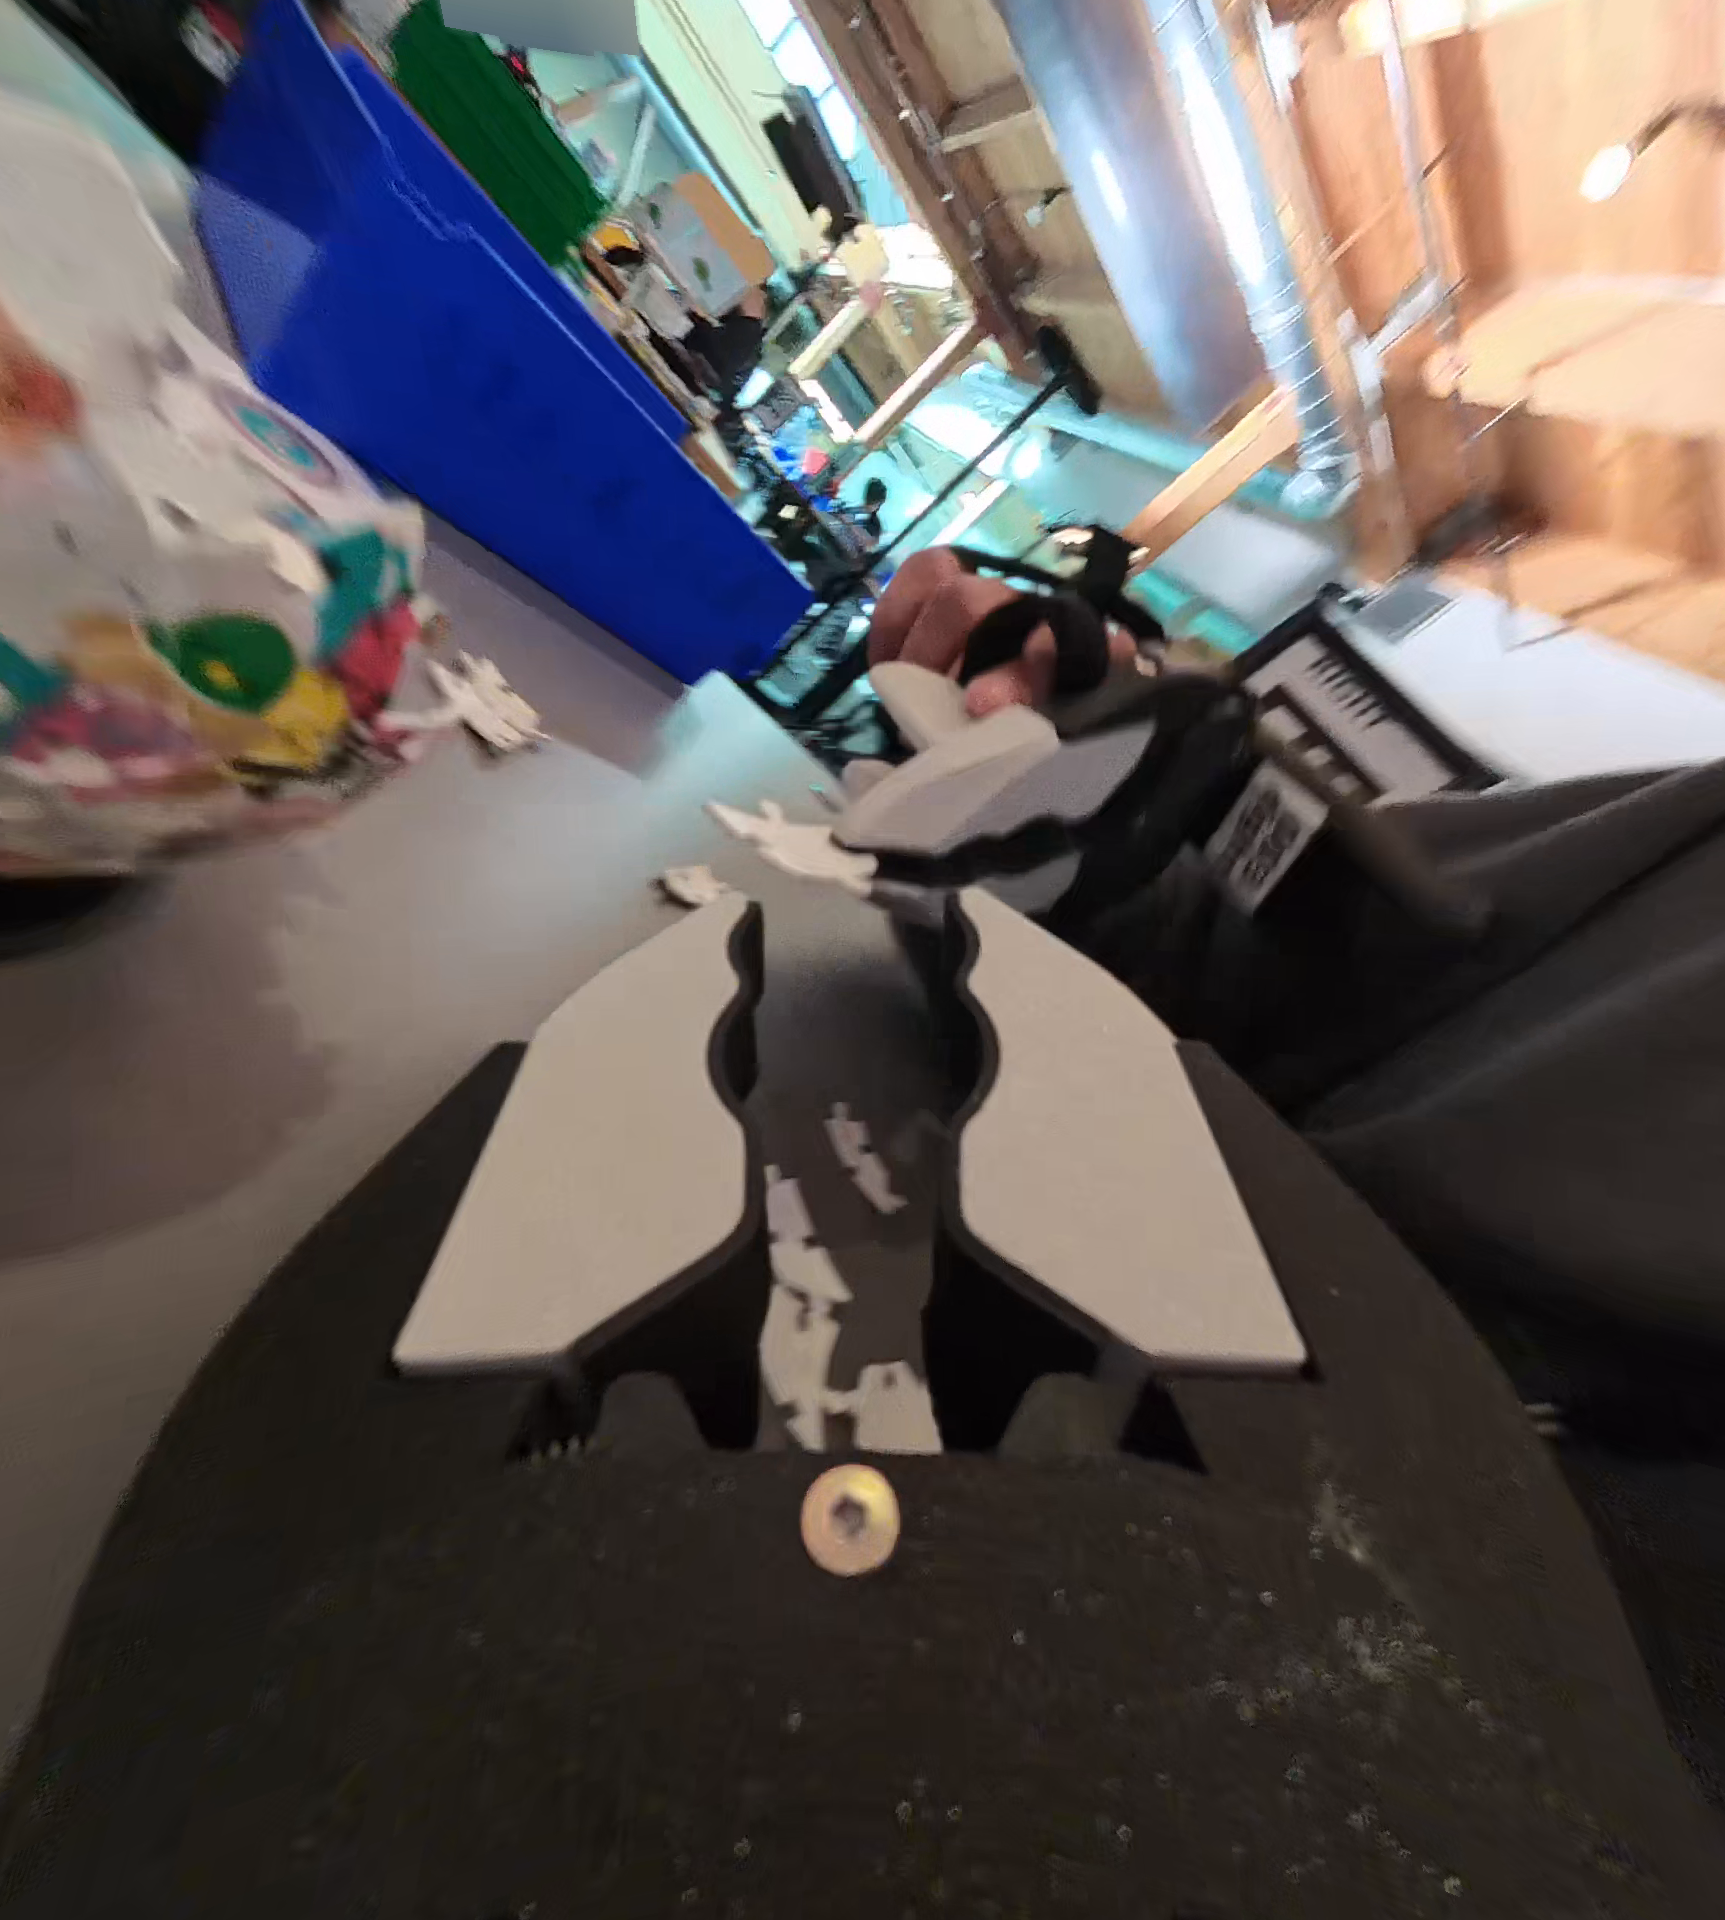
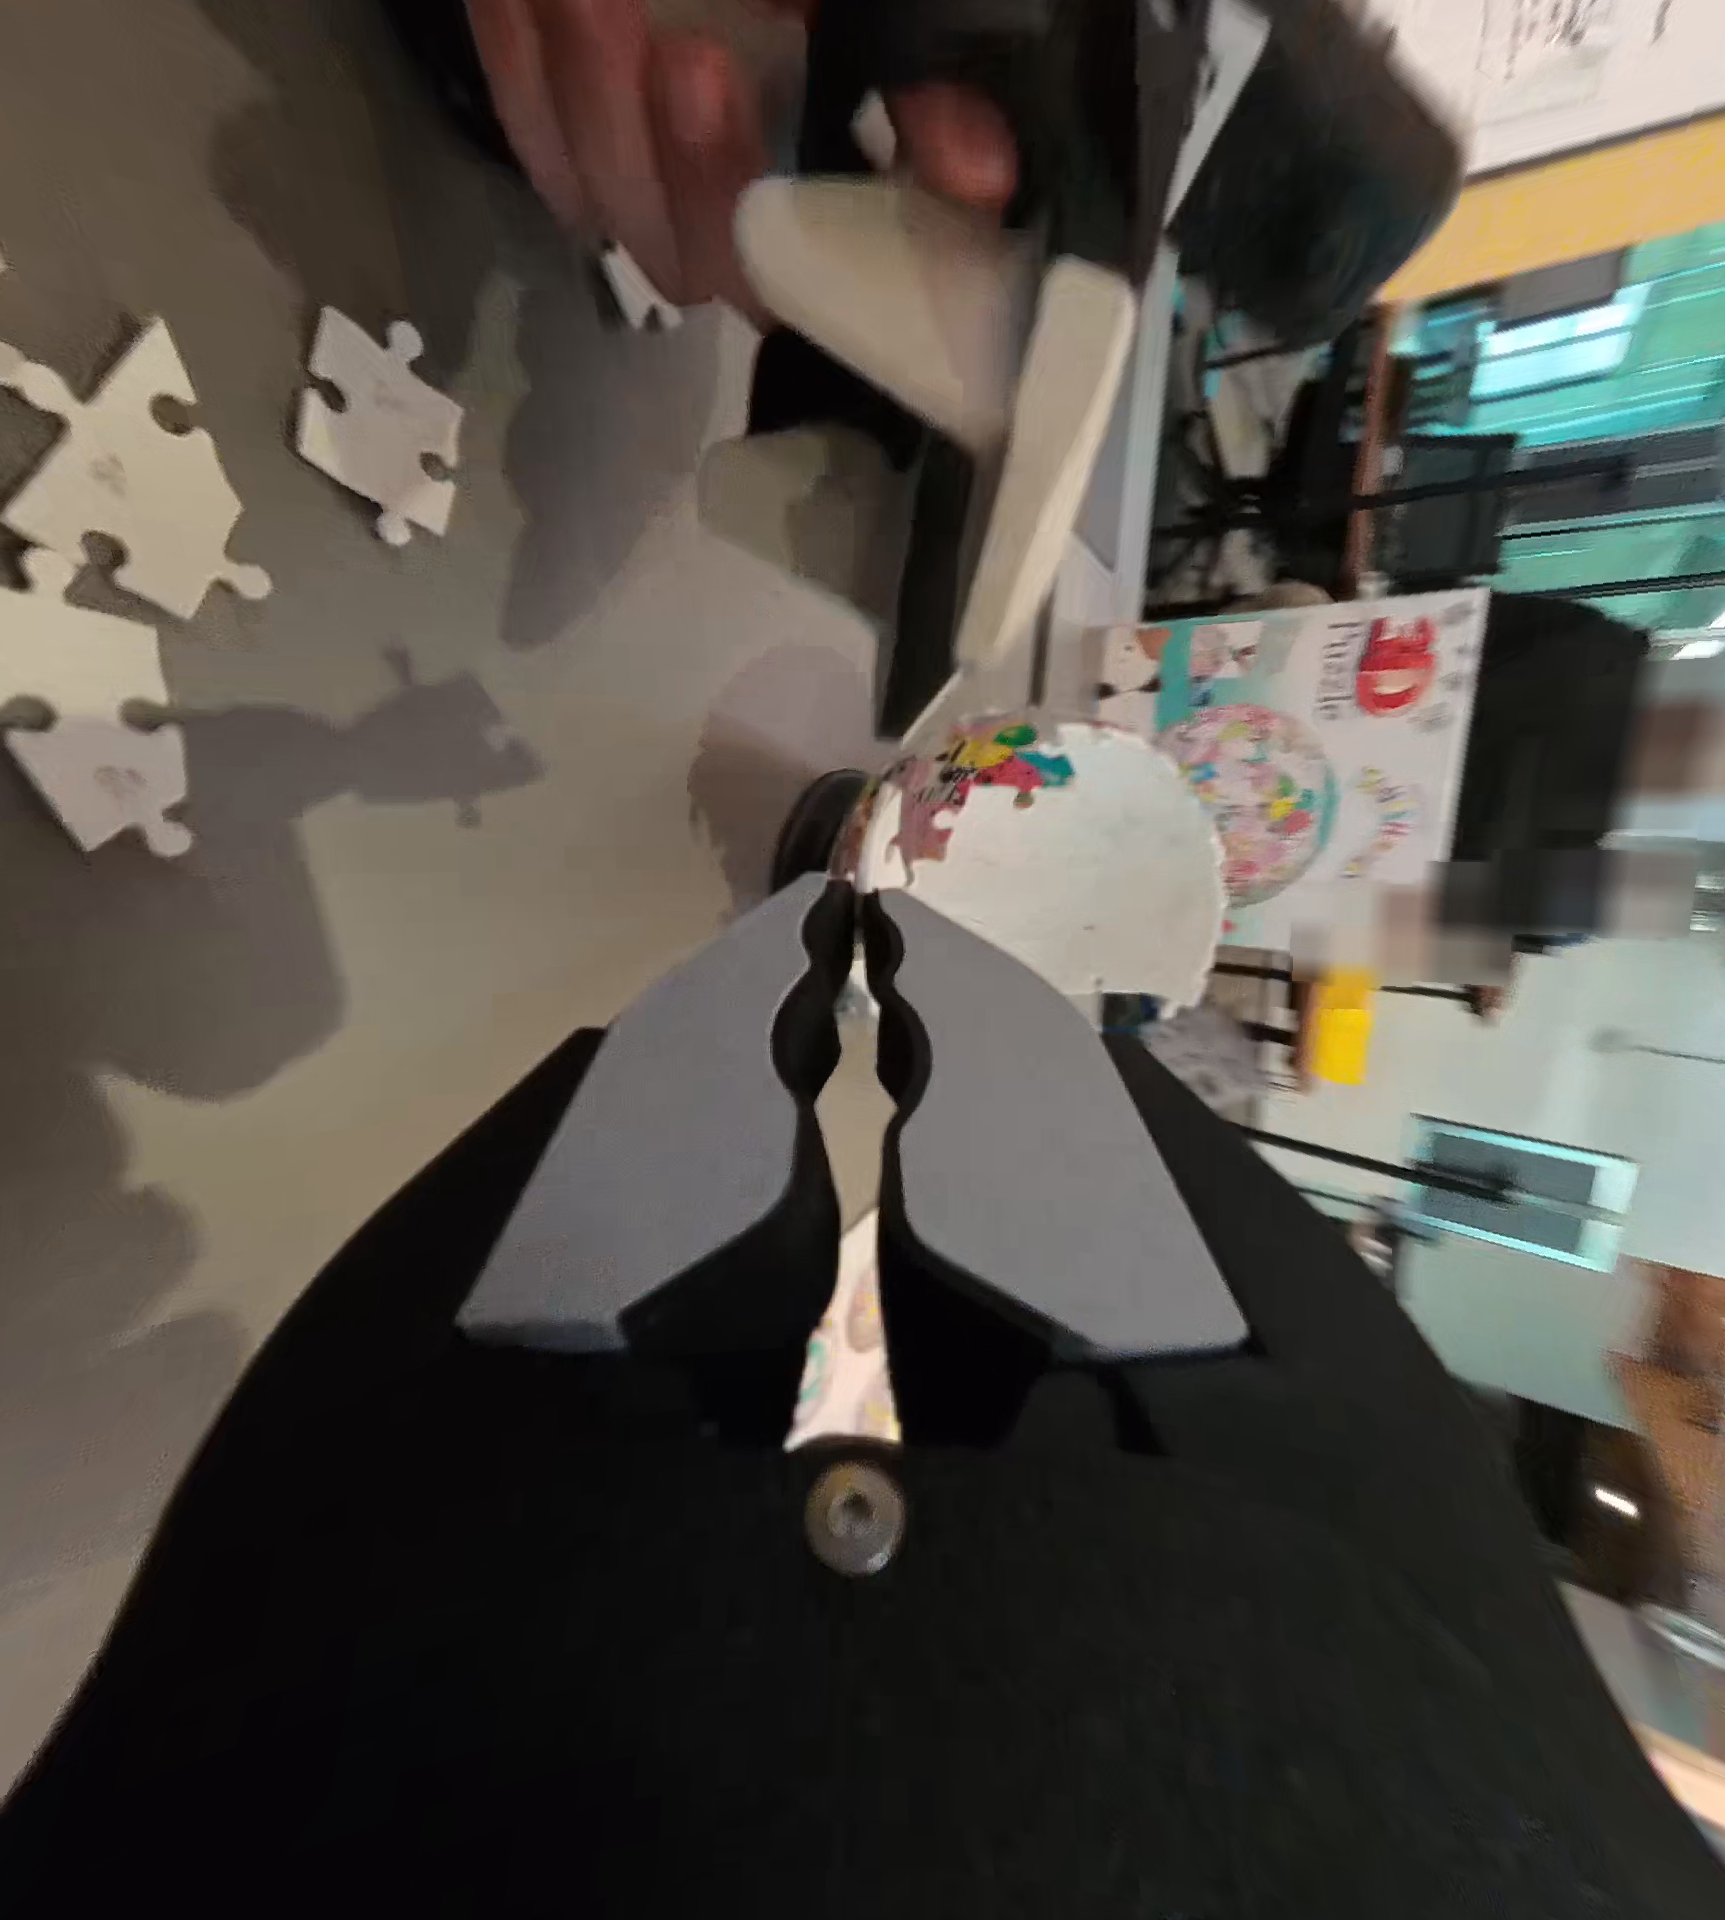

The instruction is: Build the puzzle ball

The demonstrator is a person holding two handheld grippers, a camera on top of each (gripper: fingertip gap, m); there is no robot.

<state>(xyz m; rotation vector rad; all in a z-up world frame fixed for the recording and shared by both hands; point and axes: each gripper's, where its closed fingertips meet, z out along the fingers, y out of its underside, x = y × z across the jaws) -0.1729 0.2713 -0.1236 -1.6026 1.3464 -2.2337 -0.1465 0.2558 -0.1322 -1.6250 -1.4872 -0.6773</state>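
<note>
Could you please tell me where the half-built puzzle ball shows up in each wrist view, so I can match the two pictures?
Left wrist view: the puzzle ball fills the upper-left edge, blurred and close, resting on the grey table.
Right wrist view: the puzzle ball sits at centre, just beyond the right tongs, its white inner side facing the camera.
Shared landmark: the loose white puzzle pieces lying on the table.

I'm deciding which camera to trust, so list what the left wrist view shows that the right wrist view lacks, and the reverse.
Only the left wrist view shows the blue bin and the right gripper pinching a white puzzle piece. Only the right wrist view shows the puzzle box behind the ball and the joined white pieces lying blank side up. Both show the half-built puzzle ball and the grey table.
</note>
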